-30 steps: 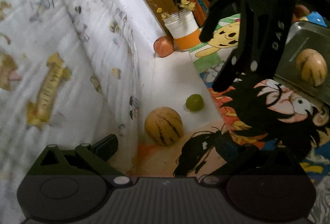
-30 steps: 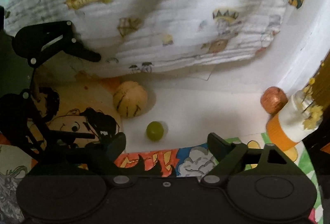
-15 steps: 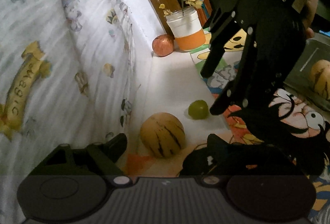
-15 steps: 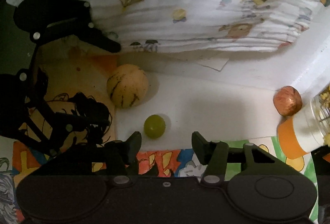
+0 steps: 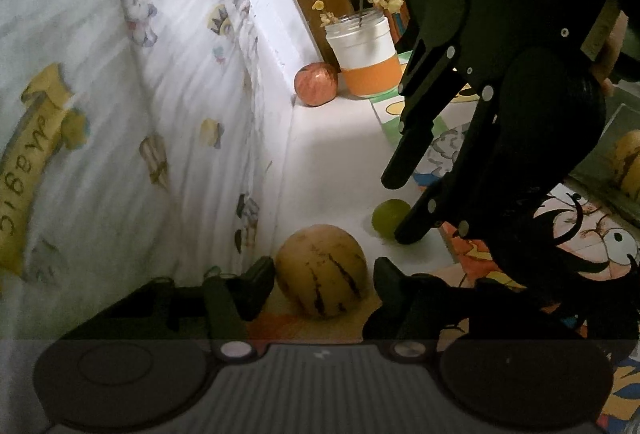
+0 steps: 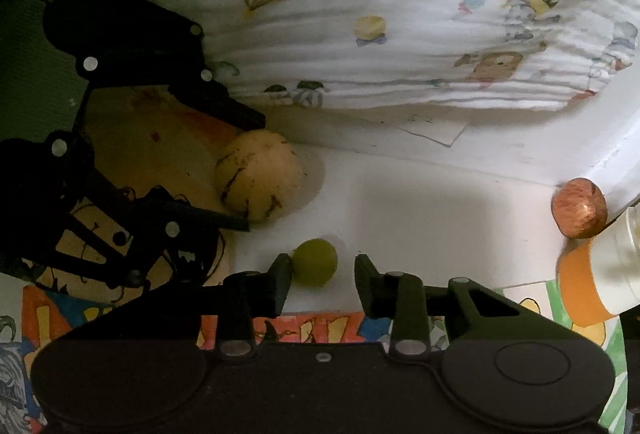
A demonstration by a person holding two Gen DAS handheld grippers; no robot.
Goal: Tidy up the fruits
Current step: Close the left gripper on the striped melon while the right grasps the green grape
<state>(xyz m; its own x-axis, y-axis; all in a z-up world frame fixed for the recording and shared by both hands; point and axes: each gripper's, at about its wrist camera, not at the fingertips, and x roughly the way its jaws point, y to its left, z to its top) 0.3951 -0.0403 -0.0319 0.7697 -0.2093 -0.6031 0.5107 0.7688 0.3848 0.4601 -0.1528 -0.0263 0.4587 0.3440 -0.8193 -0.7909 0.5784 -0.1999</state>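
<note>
I take this for a home, likely a child's room. A white cloth [image 5: 120,114] printed with cartoon figures hangs at my nine o'clock, cartoon drawings [image 5: 592,234] cover the counter, and a jar of yellow flowers [image 5: 366,54] stands at twelve o'clock.

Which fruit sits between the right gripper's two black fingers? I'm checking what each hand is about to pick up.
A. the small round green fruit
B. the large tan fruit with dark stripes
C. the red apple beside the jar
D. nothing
A: in the right wrist view the small round green fruit lies between the open fingers of the right gripper, touching the left one, while the large tan striped fruit sits between the left gripper's fingers.
</note>
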